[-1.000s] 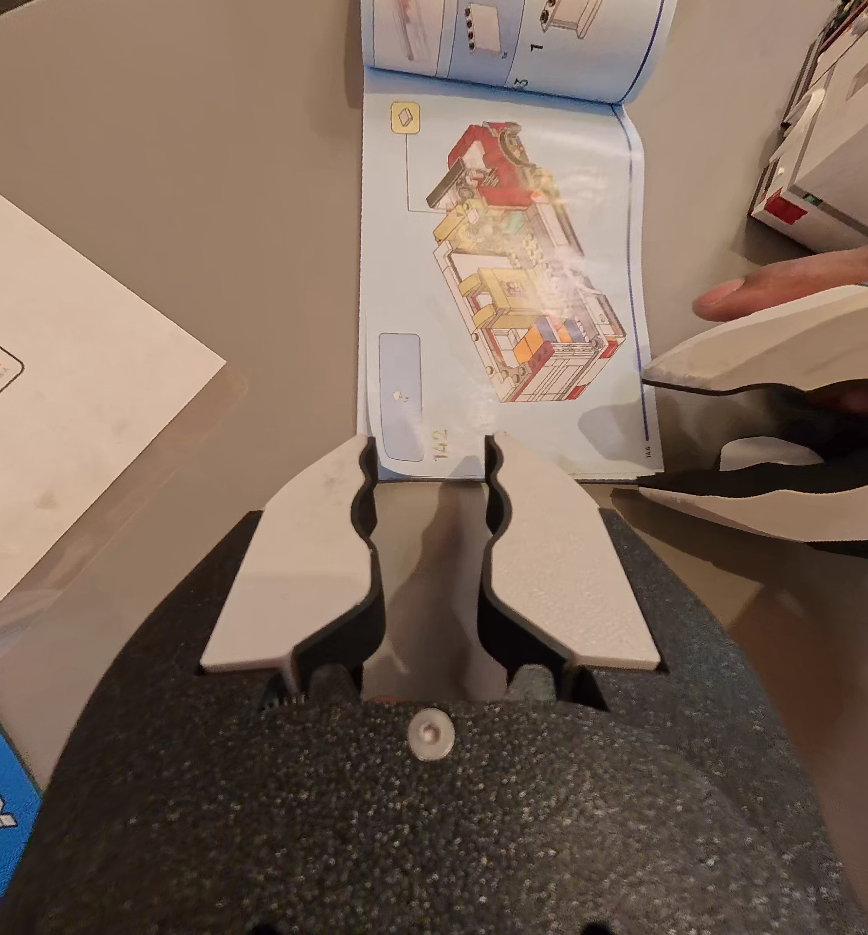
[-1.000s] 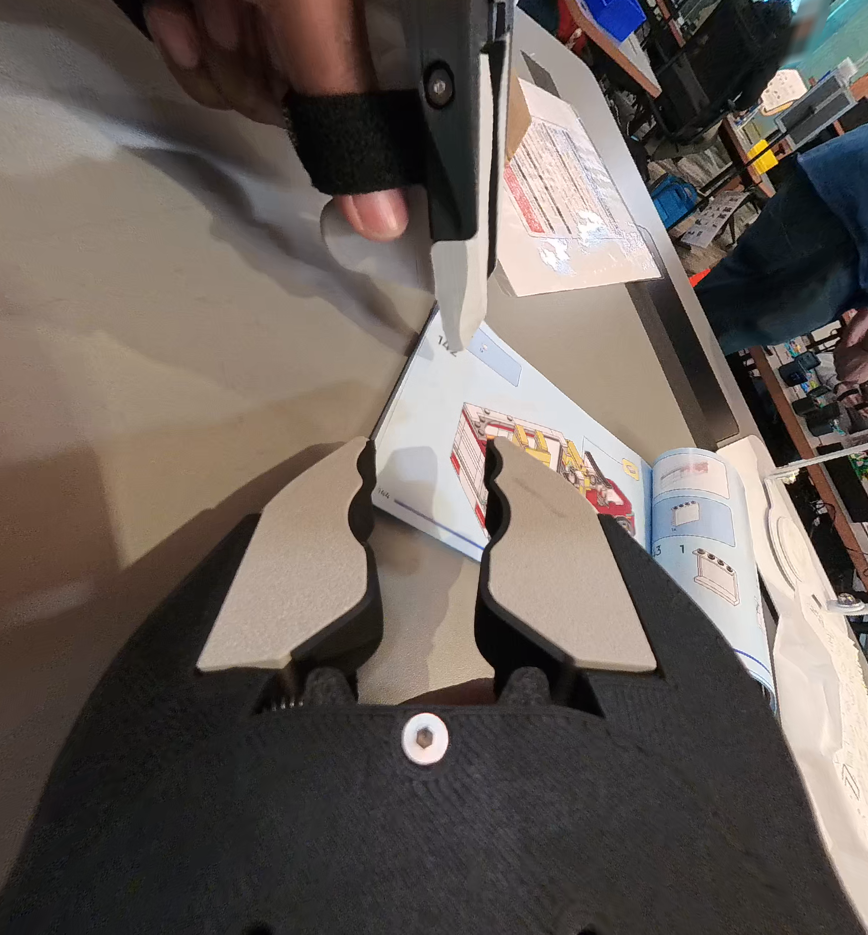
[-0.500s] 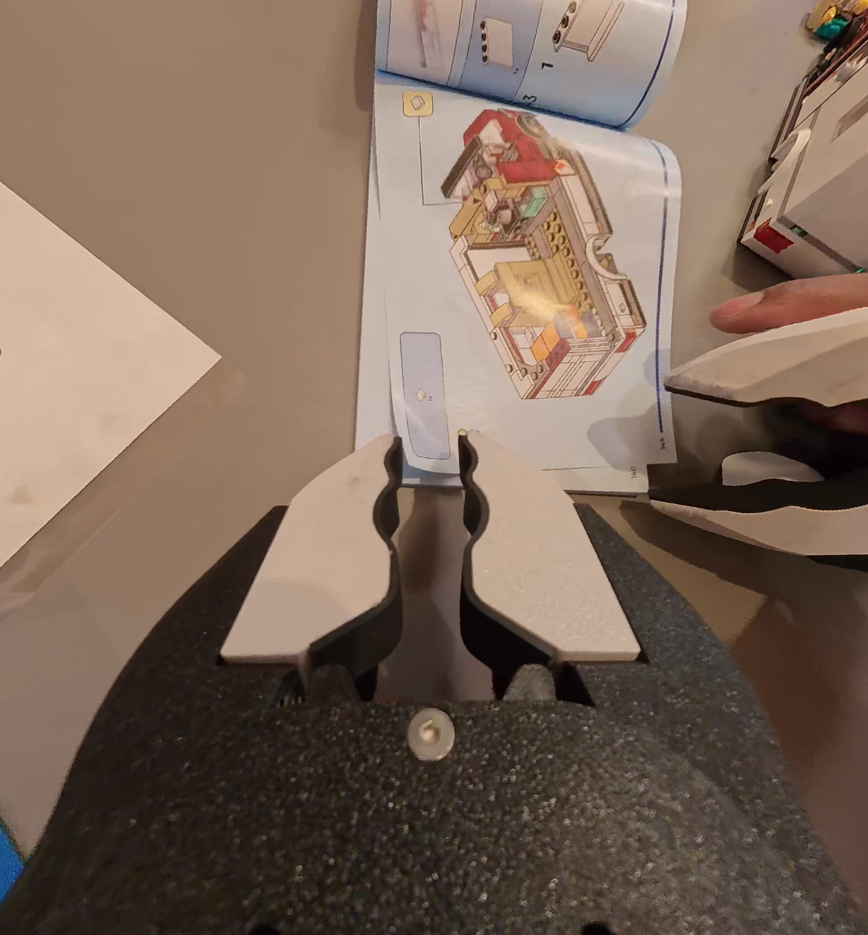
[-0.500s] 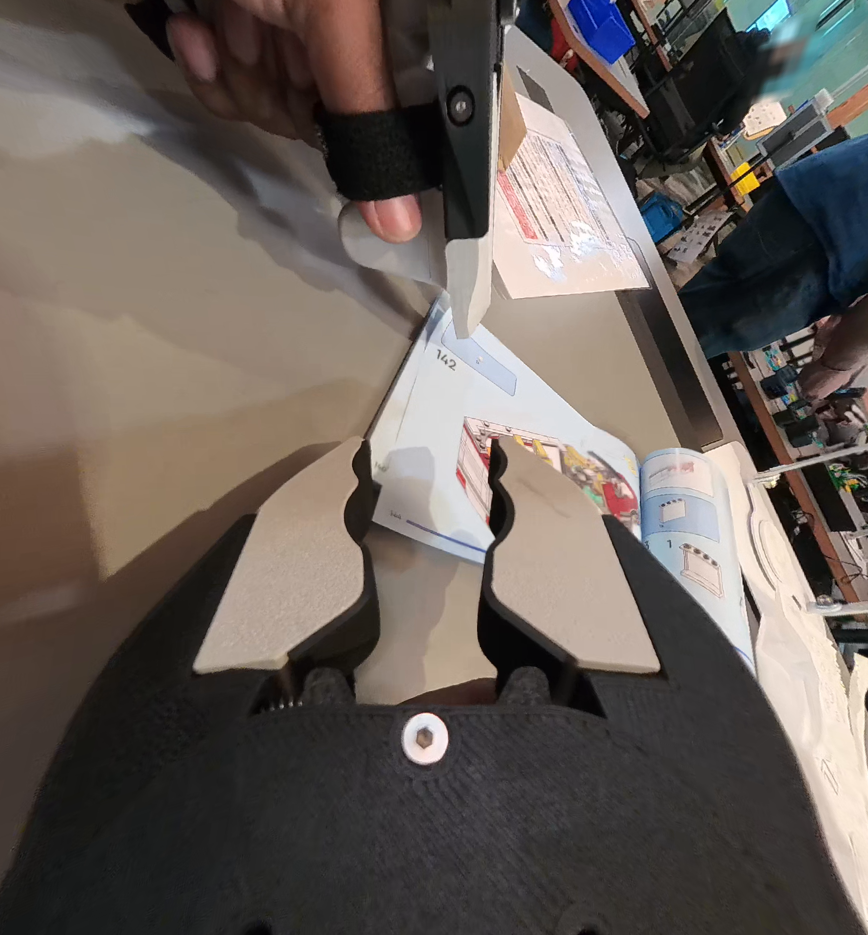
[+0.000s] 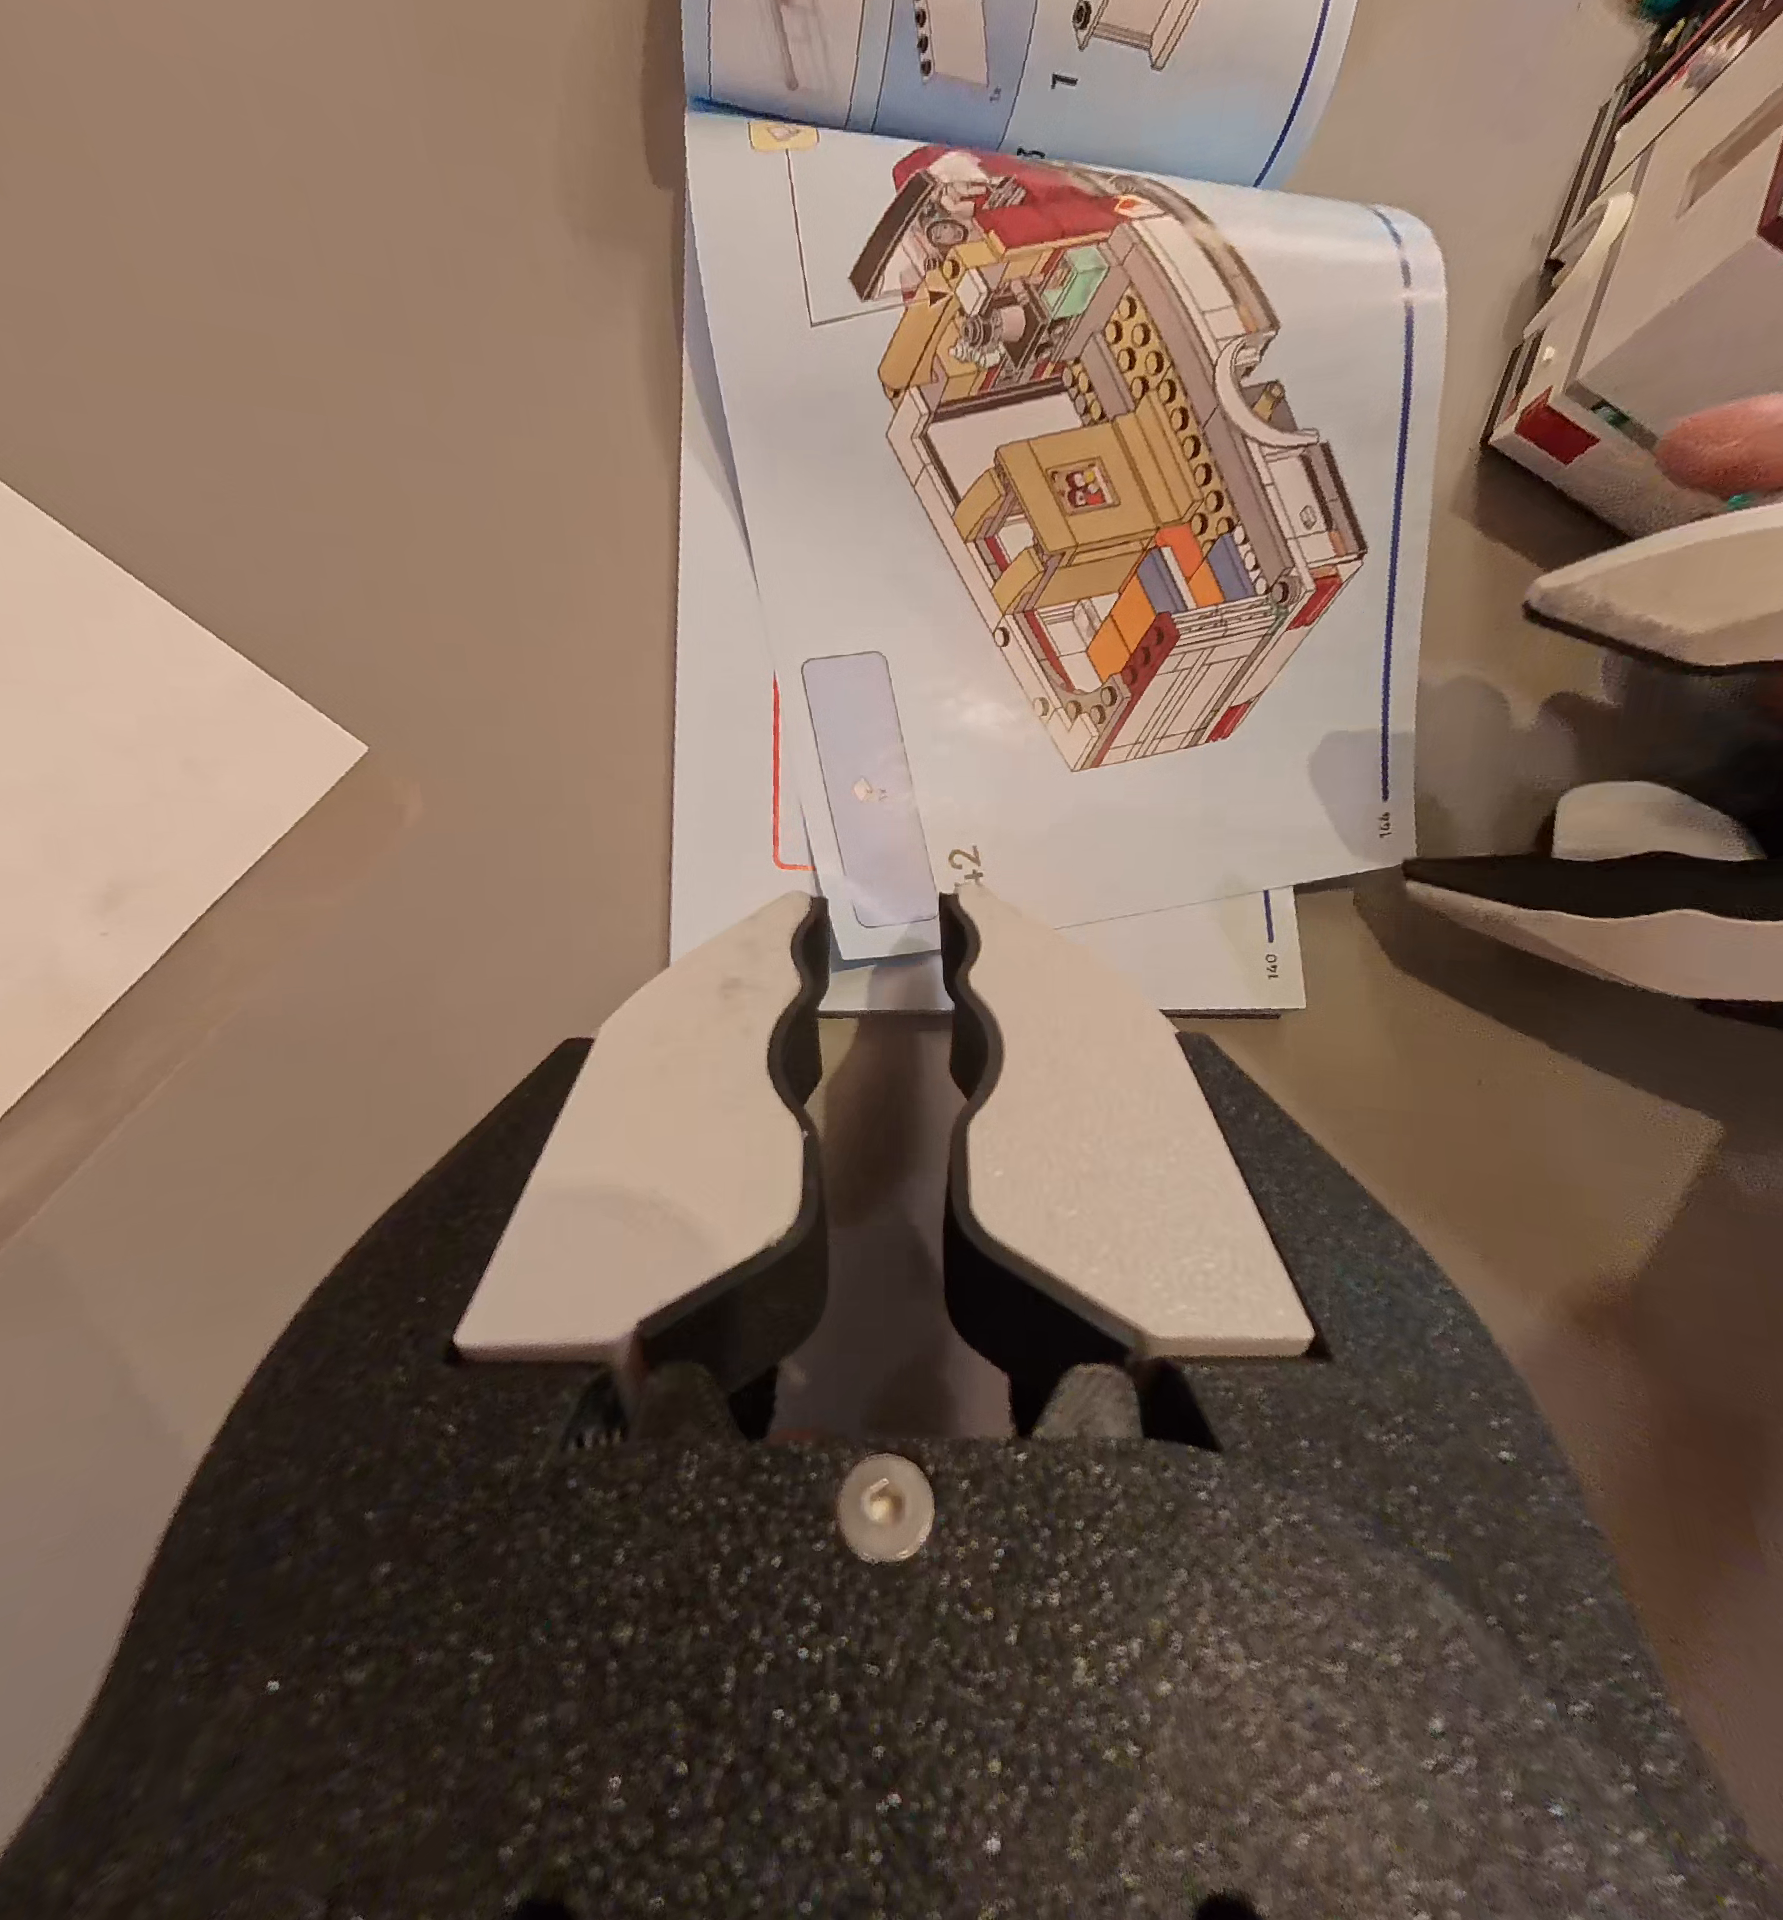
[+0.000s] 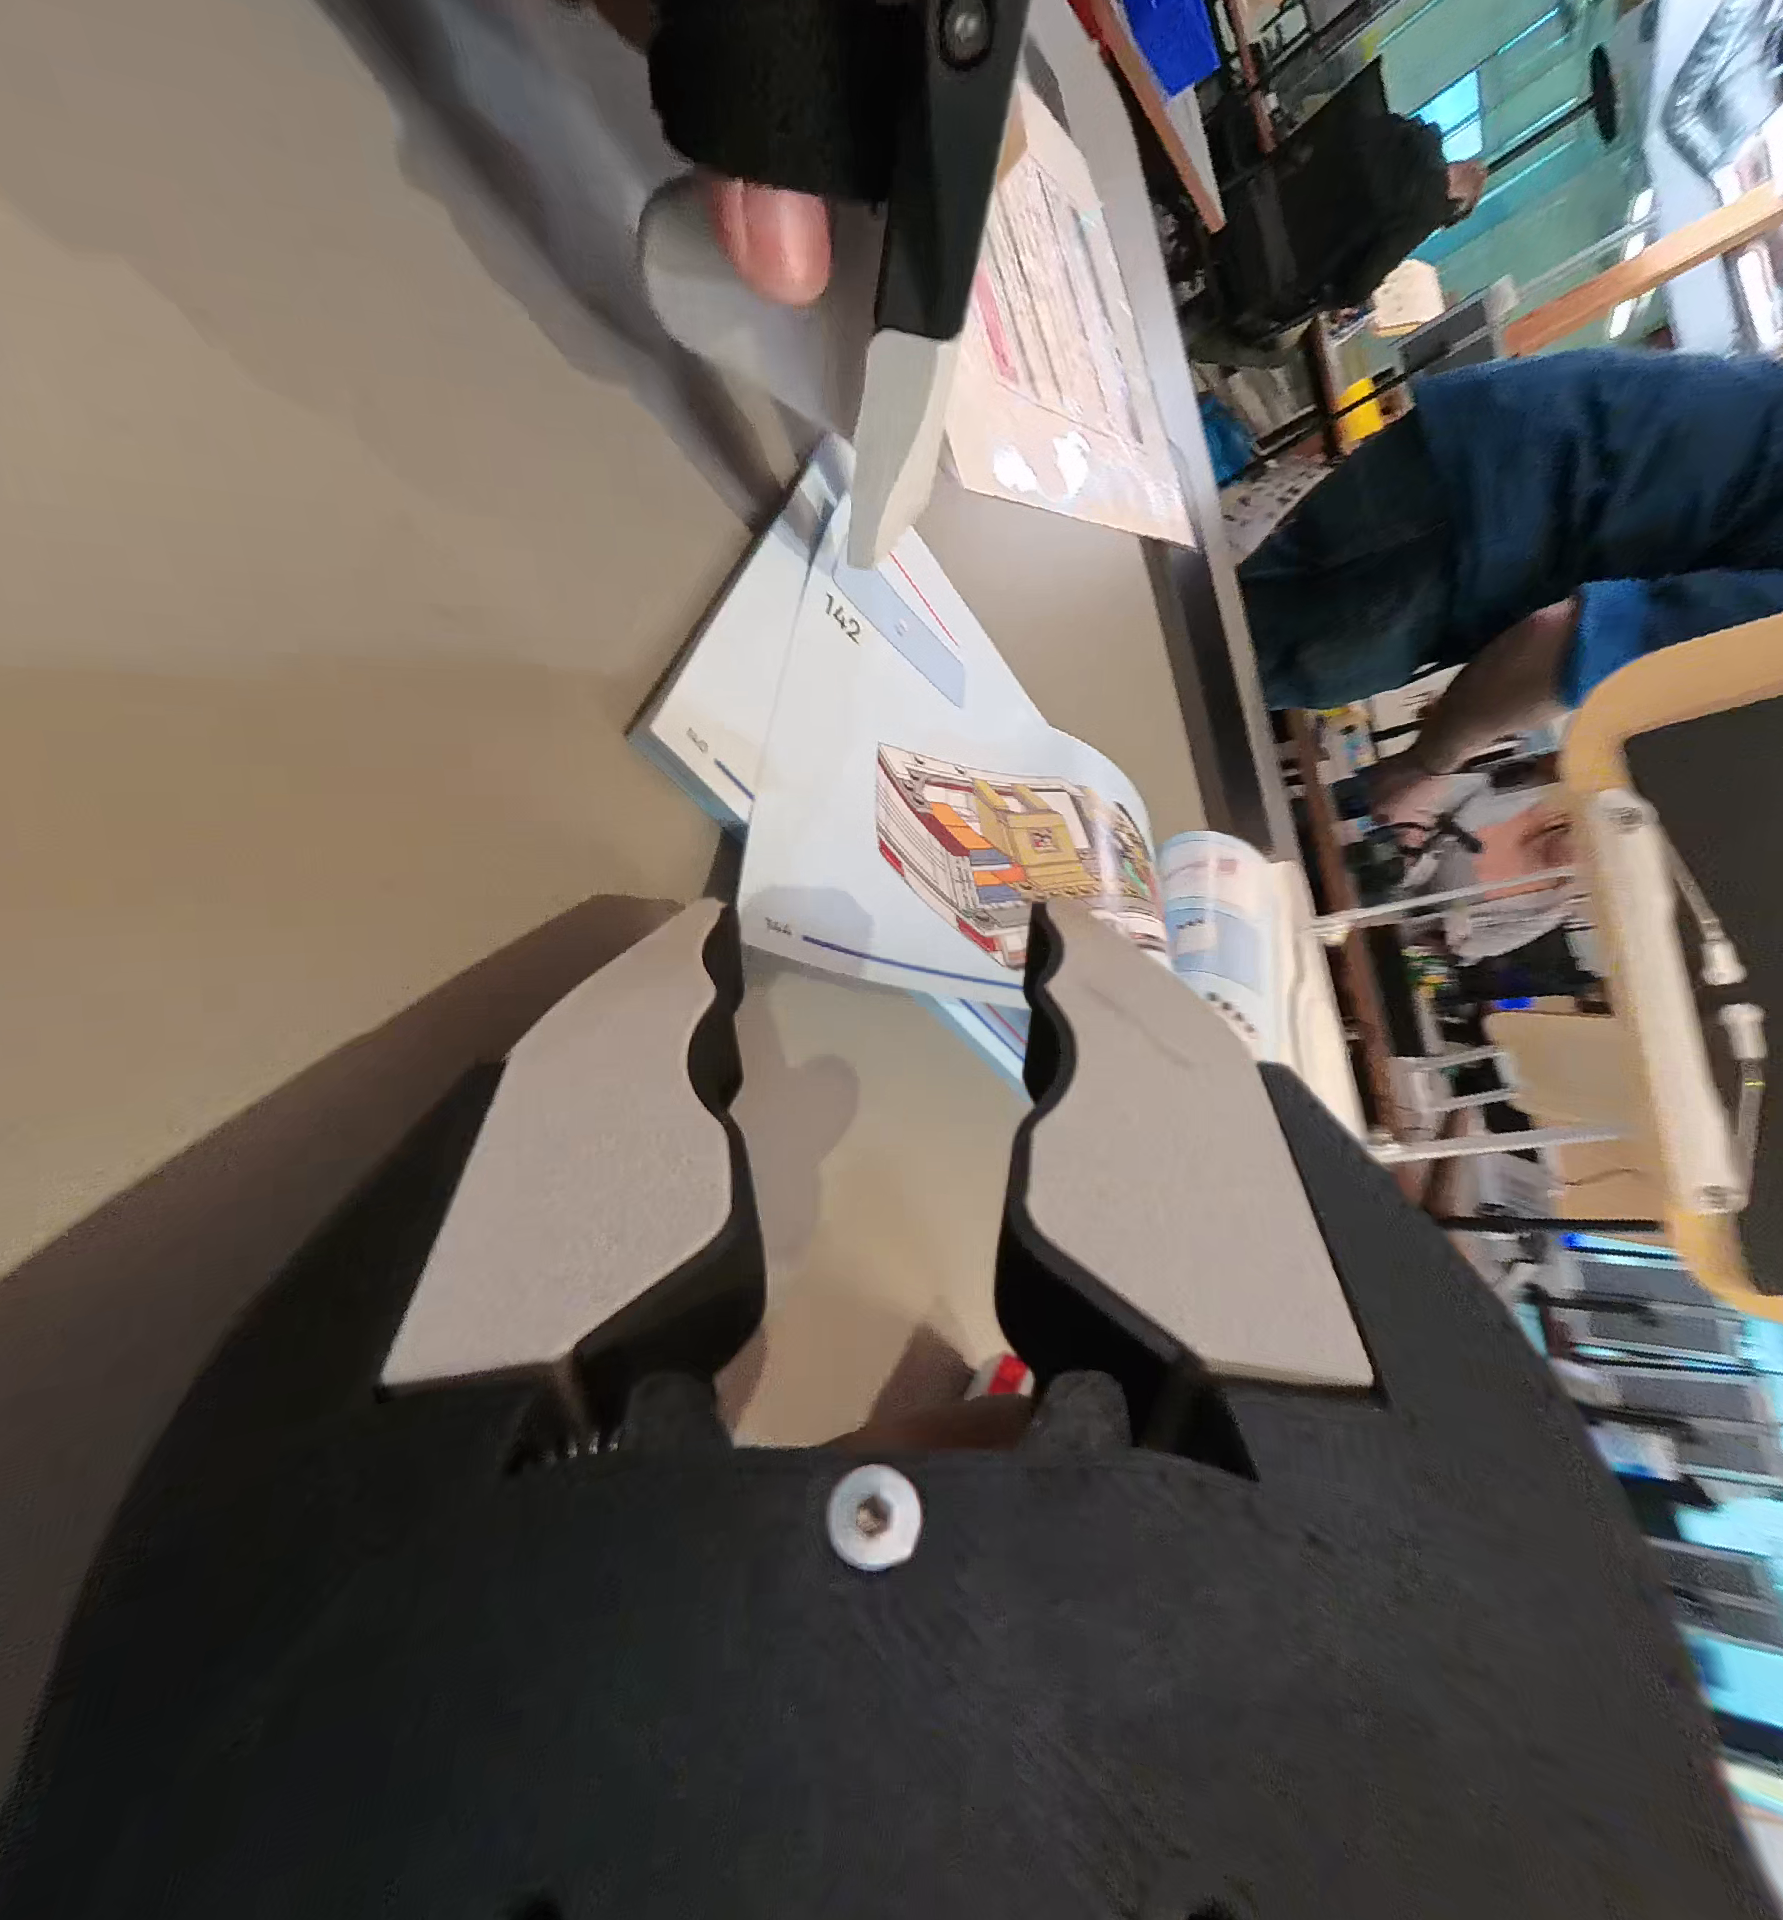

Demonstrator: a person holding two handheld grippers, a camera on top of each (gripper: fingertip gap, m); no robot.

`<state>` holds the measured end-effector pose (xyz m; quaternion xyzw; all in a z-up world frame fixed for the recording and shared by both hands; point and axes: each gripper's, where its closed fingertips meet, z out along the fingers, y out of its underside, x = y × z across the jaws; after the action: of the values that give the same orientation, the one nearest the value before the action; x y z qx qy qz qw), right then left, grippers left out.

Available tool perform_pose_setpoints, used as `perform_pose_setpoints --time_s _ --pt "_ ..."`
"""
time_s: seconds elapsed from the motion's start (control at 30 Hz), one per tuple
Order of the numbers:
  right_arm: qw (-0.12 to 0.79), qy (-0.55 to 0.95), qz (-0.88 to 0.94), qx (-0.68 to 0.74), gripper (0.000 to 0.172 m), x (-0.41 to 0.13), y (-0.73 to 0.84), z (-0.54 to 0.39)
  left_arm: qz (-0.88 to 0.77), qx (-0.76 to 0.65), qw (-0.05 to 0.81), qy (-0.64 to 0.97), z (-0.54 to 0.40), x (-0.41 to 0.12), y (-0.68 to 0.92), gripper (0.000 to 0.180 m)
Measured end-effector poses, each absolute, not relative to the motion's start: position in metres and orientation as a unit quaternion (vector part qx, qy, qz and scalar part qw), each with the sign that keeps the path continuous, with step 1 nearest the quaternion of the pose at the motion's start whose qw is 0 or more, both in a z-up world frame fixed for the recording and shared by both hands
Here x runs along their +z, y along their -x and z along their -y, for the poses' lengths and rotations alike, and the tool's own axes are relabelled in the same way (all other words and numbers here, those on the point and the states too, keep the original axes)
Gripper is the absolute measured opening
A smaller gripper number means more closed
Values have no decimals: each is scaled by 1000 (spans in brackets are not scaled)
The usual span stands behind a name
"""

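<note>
Left wrist view: left gripper [image 5: 879,914] is narrowly parted, with the near corner of the booklet's [image 5: 762,935] skewed top page [image 5: 1230,779] lying between its tips; can't tell if the pads press on it. Booklet lies open mid-tabletop [image 5: 399,416], white sheet [image 5: 56,727] at the left edge, white brick model [image 5: 1697,260] at the far right. Right gripper [image 5: 1469,743] sits just beside the page's right edge, jaws spread. Right wrist view: right gripper's fingers [image 6: 606,1091] are wide apart, gripping nothing, and the page's outer edge rises just ahead of them. Left gripper's tip rests on the far page corner.
</note>
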<state>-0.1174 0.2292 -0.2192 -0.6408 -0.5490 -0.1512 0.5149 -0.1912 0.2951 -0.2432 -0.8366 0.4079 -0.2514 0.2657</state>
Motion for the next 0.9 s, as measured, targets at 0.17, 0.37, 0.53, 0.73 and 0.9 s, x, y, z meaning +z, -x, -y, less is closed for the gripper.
perform_pose_setpoints --time_s 0.17,0.37,0.53,0.73,0.9 --pt "486 613 587 -206 52 -226 116 -226 -409 -252 263 837 -294 -245 190 20" --pt "462 598 609 -242 52 -226 113 -224 -413 -255 261 835 -293 -245 188 20" --pt "451 565 622 -301 49 -225 110 -235 -414 -258 260 834 -292 -245 187 19" --pt "443 553 638 -303 20 -227 116 -232 -414 -264 264 830 -292 -243 186 20" --pt "467 567 614 -288 0 -212 119 -237 -398 -282 287 825 -298 -231 189 22"
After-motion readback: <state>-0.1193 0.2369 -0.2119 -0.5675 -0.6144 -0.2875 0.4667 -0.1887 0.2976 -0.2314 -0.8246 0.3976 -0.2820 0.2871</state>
